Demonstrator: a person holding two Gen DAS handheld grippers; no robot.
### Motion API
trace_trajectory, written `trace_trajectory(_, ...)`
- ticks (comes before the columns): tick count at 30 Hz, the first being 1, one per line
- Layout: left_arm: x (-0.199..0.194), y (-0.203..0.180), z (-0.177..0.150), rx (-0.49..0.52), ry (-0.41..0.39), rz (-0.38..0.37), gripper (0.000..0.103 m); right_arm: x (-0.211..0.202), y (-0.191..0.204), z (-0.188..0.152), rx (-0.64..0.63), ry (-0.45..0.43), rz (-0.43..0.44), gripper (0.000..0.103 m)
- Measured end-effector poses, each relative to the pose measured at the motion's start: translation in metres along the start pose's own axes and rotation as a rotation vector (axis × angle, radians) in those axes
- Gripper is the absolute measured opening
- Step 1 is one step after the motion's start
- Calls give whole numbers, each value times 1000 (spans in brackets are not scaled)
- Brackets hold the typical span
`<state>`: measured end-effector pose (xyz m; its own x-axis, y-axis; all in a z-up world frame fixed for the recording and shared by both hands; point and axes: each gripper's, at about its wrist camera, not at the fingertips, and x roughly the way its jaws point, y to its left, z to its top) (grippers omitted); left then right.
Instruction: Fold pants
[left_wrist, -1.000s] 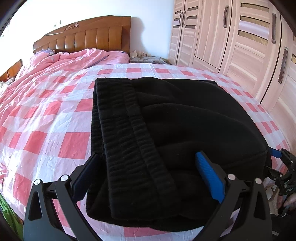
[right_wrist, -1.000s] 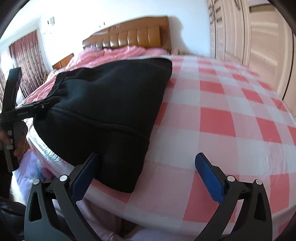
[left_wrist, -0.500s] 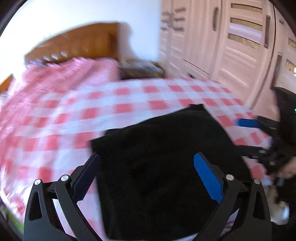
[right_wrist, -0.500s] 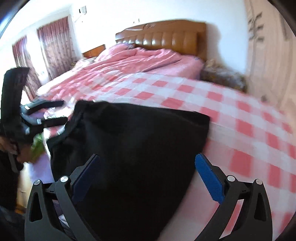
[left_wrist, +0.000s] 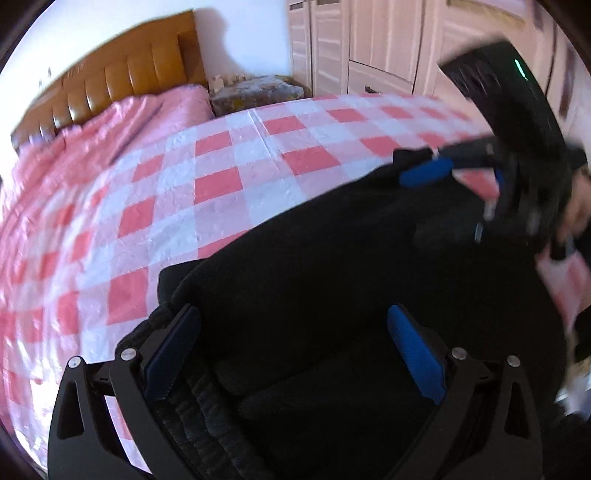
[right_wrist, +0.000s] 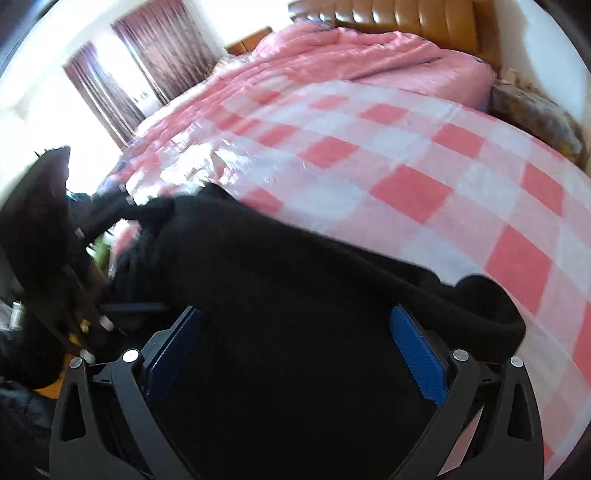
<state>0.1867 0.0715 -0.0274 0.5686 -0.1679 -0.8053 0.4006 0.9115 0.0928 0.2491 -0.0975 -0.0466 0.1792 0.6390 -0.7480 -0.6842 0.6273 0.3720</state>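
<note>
Our left gripper and right gripper both hover with fingers spread wide, grasping nothing, over the folded black pants at the checked bed's near edge.

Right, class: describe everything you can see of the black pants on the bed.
The black pants look like thick, fleecy fabric, folded into a compact bundle lying flat on the pink-and-white checked bedspread. A ribbed band, apparently the waistband, runs along the edge nearest the left gripper. That gripper is open, one finger on each side of the near part of the bundle. The right gripper is open too, low over the other end. Whether either gripper touches the cloth is unclear.
</note>
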Motion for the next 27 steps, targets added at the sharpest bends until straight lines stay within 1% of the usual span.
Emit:
trace_trajectory(2,-3,3,-1,-6,-18,-5,101,-13,4,3,18,-42,22,98)
trace_trajectory(4,-5,8,-3,-25,-39,-31,101,-19,10,8,-18,-66,36,98)
trace_trajectory(5,-6,13,-5,-46,-52,-56,101,-21,13,10,-31,-73,77,98)
trace_trajectory(6,-7,13,-5,-55,-56,-64,101,-17,11,12,-32,-59,110,98)
trace_trajectory(8,-8,14,-6,-58,-65,-76,101,2,-1,16,-39,14,62,97)
trace_trajectory(9,-7,14,-6,-55,-67,-79,101,8,-7,15,-50,27,57,97)
trace_trajectory(10,-7,14,-6,-53,-67,-76,101,5,-11,16,-59,-4,73,97)
trace_trajectory(11,-8,13,-6,-49,-68,-75,101,0,-15,18,-33,-34,71,97)
trace_trajectory(12,-9,12,-7,-44,-74,-74,101,-3,-19,20,0,-53,54,98)
trace_trajectory(14,-19,9,-11,-32,-103,-49,100,-13,-24,24,78,-87,-49,98)
trace_trajectory(15,-27,6,-15,-22,-117,-28,100,-20,-23,25,100,-105,-56,98)
trace_trajectory(16,-41,3,-22,-17,-140,10,100,-31,-14,25,95,-139,-49,98)
trace_trajectory(18,-64,1,-36,-28,-184,43,100,-46,8,24,26,-164,-63,98)
trace_trajectory(19,-74,3,-44,-48,-197,40,100,-52,28,22,-41,-168,-80,98)
trace_trajectory(21,-85,8,-56,-79,-201,41,100,-52,52,19,-127,-156,-94,98)
trace_trajectory(23,-85,11,-67,-91,-183,55,100,-38,73,13,-200,-110,-118,98)
trace_trajectory(24,-82,12,-71,-93,-168,65,100,-32,79,9,-229,-88,-141,98)
trace_trajectory(25,-78,12,-75,-94,-154,73,100,-18,84,7,-262,-55,-184,98)
trace_trajectory(27,-72,11,-83,-89,-133,100,101,-1,85,3,-267,-15,-236,98)
